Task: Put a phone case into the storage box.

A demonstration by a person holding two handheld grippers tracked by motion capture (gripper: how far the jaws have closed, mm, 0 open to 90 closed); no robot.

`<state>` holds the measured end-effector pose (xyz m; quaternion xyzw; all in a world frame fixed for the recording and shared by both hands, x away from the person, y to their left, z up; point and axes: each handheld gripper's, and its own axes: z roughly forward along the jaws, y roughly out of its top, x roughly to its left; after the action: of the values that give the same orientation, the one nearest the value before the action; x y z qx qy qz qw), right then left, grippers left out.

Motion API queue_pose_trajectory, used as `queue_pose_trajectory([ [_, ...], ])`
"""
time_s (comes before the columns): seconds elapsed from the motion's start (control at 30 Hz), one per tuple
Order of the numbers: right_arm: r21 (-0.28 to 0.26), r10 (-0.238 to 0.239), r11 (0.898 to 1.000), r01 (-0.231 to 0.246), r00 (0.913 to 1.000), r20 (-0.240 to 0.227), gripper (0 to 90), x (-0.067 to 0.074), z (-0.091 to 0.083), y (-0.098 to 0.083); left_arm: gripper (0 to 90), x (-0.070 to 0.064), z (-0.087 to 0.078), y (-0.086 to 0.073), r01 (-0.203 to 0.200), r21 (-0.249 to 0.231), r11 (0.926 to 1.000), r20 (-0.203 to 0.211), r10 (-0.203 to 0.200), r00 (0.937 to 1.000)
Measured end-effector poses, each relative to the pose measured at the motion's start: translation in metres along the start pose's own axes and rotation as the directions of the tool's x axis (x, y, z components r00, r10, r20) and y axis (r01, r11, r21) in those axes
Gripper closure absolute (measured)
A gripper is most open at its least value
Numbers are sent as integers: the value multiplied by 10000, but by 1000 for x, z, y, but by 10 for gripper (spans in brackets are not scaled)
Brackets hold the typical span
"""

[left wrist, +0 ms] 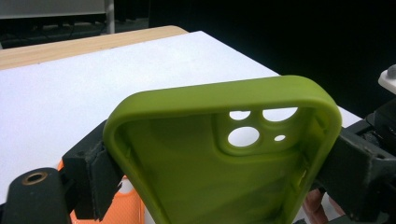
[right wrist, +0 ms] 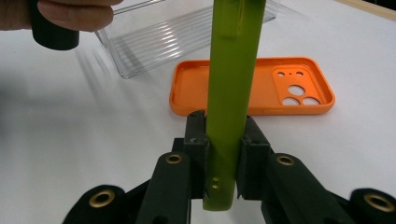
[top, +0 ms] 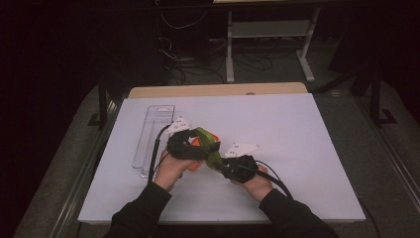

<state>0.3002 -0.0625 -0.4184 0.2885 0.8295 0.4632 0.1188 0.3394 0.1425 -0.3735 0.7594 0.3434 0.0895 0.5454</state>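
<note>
A green phone case (top: pixel 210 144) hangs above the white table between my two grippers. My left gripper (top: pixel 204 145) spans its width, and both pads (left wrist: pixel 100 179) touch the side rims of the green phone case (left wrist: pixel 196 177), whose hollow inside and camera holes face this camera. My right gripper (right wrist: pixel 226 140) is shut on one thin edge of the green phone case (right wrist: pixel 231 70), which stands upright between the jaws. An orange phone case (right wrist: pixel 252 88) lies flat on the table, open side up, just beyond them. The orange phone case (top: pixel 194 165) sits beneath the left hand.
A clear ribbed plastic tray (top: pixel 153 134) lies on the white table top (top: pixel 297 148) left of the hands, close to the orange case. A wooden strip (top: pixel 218 90) edges the table's far side. The person's left hand (right wrist: pixel 70 14) shows near the tray (right wrist: pixel 177 37).
</note>
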Motion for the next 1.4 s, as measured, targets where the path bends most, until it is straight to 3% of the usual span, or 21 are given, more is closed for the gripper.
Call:
queue_pose_trajectory([
  [0.33, 95, 49, 9999, -50, 10000, 53, 743, -1, 1, 0, 134, 0, 0, 2, 87, 158, 9998, -26, -87, 10000],
  [0.37, 133, 34, 9999, -35, 10000, 62, 724, -1, 1, 0, 138, -1, 0, 2, 148, 141, 9998, 2, -148, 9999],
  [0.47, 234, -2, 9997, -2, 9998, 173, 629, -2, 1, -1, 146, -3, 1, 3, -196, 176, 9997, -312, 201, 9993],
  [0.63, 190, 39, 9998, -40, 10000, 69, 546, -4, -3, -1, 150, -1, 2, 3, -24, 255, 9997, -260, 31, 9997],
  [0.73, 219, 91, 9997, -93, 9999, 98, 454, -7, -5, 0, 151, 0, 1, 3, -38, 178, 9998, -257, 42, 9997],
  [0.77, 360, 152, 9992, -155, 9999, 71, 371, -9, -8, -1, 151, 0, 1, 4, -51, 195, 9998, -248, 56, 9997],
  [1.03, 774, 52, 9970, -72, 9996, 261, 182, -19, -16, -9, 152, 2, -2, 5, -76, 131, 9999, -321, 80, 9995],
  [1.2, 1120, 370, 9929, -405, 9988, 333, 124, -29, -26, -14, 152, 3, -3, 5, -40, 1, 10000, -358, 40, 9994],
  [1.4, 985, 476, 9935, -567, 9946, 924, 46, -41, -42, -27, 152, 4, -5, 6, -38, 0, 10000, -320, 38, 9995],
])
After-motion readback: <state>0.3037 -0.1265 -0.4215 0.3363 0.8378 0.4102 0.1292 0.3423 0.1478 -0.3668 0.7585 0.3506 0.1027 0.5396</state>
